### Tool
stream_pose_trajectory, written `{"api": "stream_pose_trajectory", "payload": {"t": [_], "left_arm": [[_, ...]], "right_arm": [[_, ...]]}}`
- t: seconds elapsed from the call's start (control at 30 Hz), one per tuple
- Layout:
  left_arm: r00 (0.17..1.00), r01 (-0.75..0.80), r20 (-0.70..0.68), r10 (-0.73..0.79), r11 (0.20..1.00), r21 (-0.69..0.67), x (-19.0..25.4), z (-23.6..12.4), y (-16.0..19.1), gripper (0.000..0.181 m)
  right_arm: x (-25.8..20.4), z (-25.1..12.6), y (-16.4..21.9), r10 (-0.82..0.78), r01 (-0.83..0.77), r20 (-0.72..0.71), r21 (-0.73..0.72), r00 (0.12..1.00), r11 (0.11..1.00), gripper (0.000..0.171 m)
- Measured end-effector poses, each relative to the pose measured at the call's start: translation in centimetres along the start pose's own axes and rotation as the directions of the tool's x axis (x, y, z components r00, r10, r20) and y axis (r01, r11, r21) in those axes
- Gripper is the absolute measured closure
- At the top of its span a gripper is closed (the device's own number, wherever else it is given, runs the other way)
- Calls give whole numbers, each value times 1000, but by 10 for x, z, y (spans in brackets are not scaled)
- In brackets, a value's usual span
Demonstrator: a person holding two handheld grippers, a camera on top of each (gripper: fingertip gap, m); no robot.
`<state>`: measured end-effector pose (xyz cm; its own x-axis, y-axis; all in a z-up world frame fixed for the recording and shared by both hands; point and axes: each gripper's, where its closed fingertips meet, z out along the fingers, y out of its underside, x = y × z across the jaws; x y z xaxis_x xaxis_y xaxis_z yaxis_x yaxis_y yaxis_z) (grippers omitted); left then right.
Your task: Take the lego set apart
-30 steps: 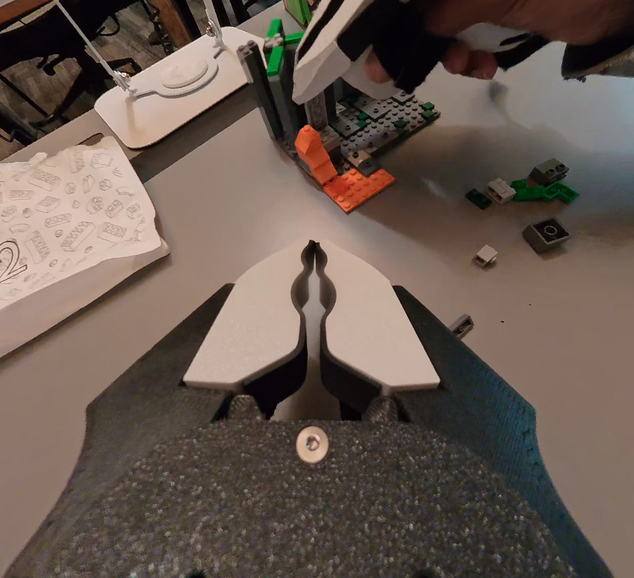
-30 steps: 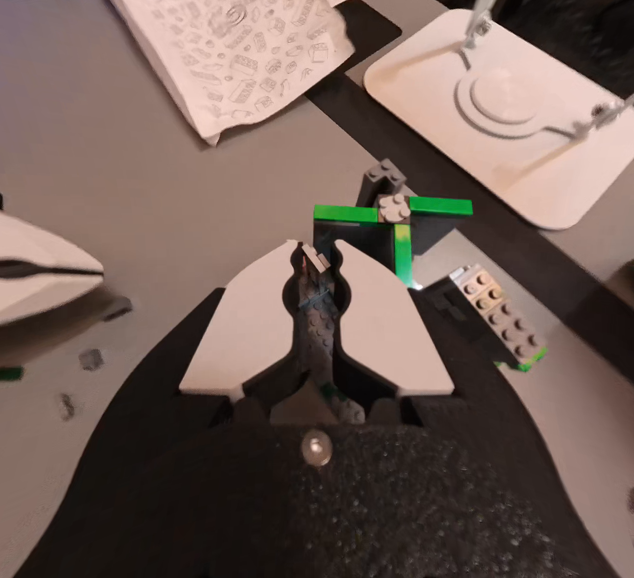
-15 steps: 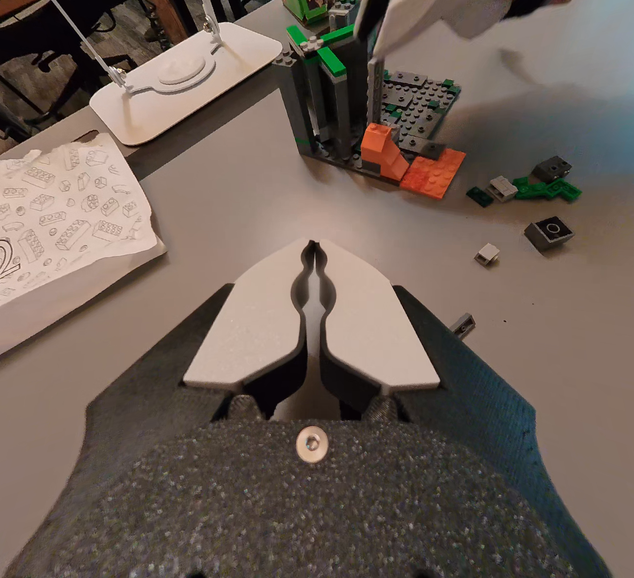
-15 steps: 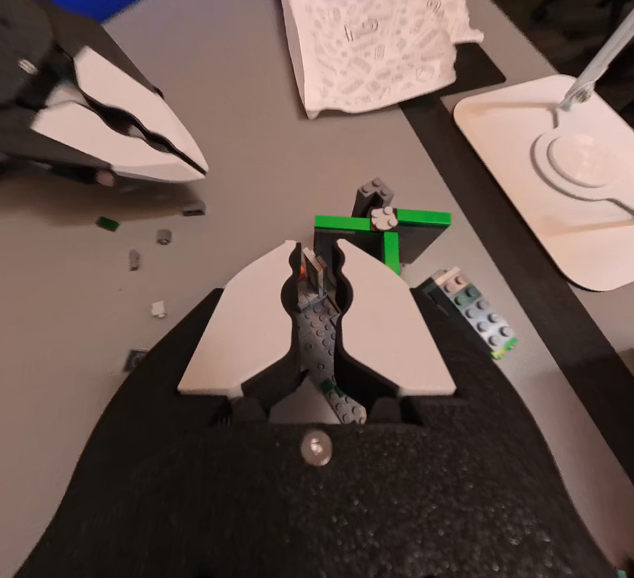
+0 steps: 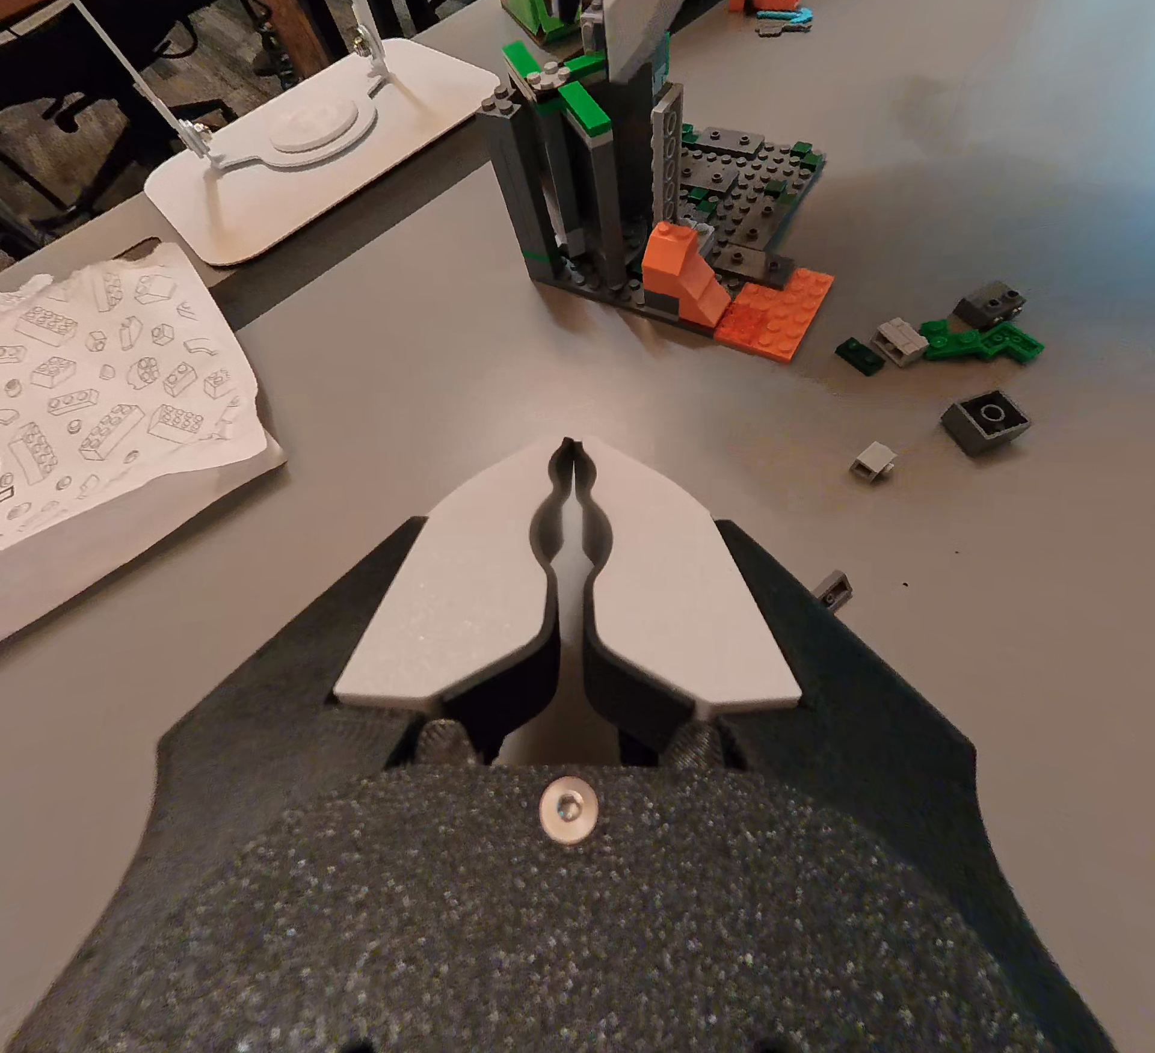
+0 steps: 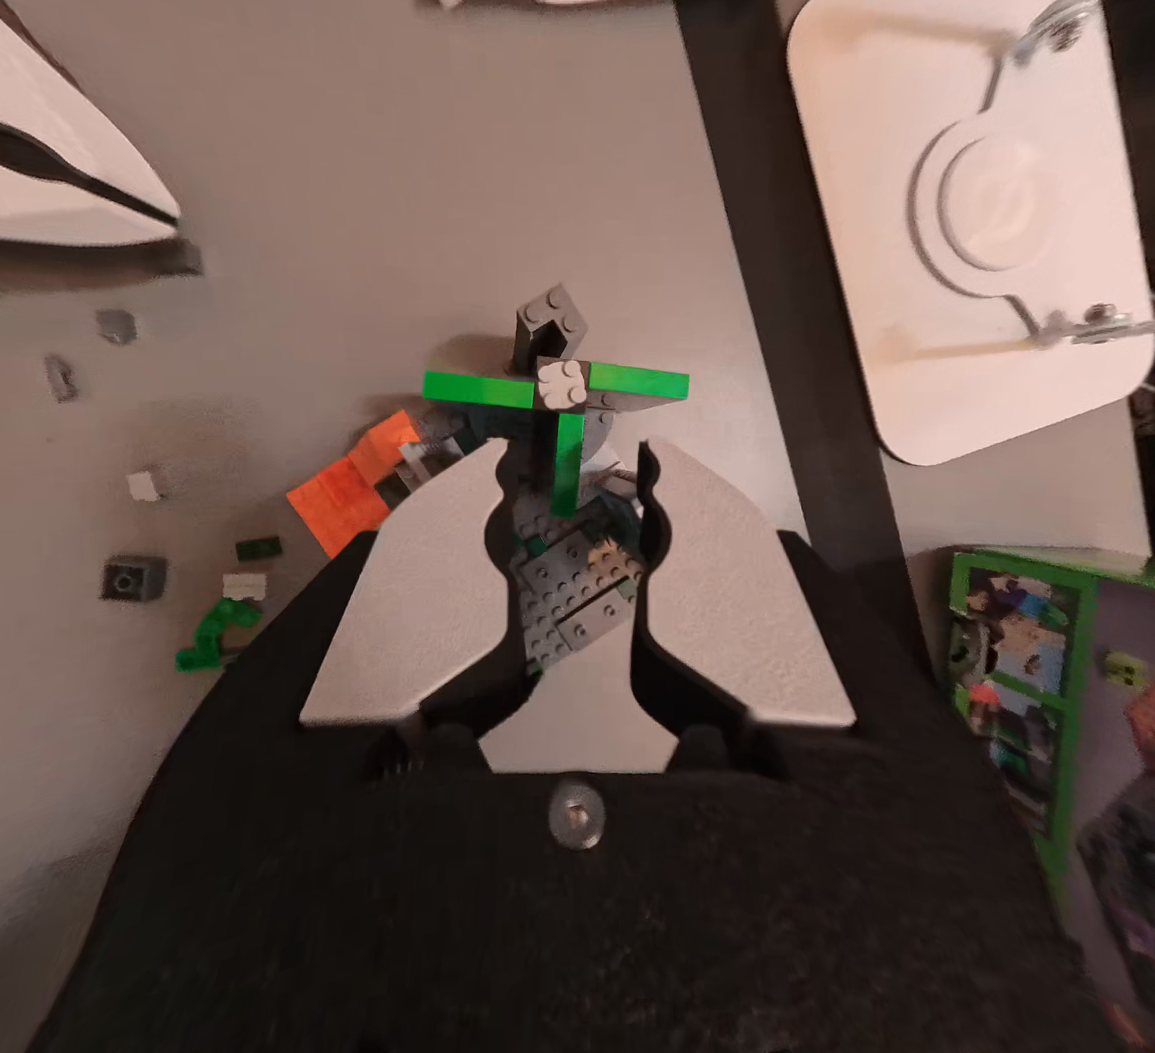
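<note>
Right wrist view looks straight down on the lego model (image 6: 556, 398), its green cross now just ahead of the right gripper (image 6: 572, 448), whose jaws have spread apart after being nearly together. Probably it will next pinch a top piece. Left gripper (image 5: 572, 448) waits well short, jaws together, empty.

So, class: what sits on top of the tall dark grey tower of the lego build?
On the tower sit bright green bars forming a T, with a small light grey studded piece at their junction. What lies beneath the bars is covered.
</note>
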<state>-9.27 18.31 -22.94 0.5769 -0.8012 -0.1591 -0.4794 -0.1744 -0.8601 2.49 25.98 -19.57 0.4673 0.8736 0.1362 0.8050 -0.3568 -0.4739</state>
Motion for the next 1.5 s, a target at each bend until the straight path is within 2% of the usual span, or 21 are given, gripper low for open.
{"api": "stream_pose_trajectory", "payload": {"t": [0.2,0.3,0.33,1.07,1.37,1.5], "left_arm": [[1000,16,-17,-16,1000,17,-1,-2,-4,181],[1000,25,-19,-25,999,23,-2,-3,-5,181],[999,27,-19,-26,999,23,-3,-3,-5,181],[1000,24,-9,-24,999,36,2,1,-5,177],[999,52,-19,-50,996,69,-13,27,-32,157],[999,-1,-50,4,998,64,-11,46,-43,149]], "right_arm": [[0,19,4,-59,64,37,-152,998,986,139],[1,24,2,-81,83,21,-176,997,981,150],[-1,24,1,-83,87,31,-171,996,981,160],[-27,16,-1,-149,155,116,-37,982,987,163],[-37,19,-3,-187,190,153,-4,970,982,163],[-43,18,-3,-197,197,162,21,967,980,163]]}}
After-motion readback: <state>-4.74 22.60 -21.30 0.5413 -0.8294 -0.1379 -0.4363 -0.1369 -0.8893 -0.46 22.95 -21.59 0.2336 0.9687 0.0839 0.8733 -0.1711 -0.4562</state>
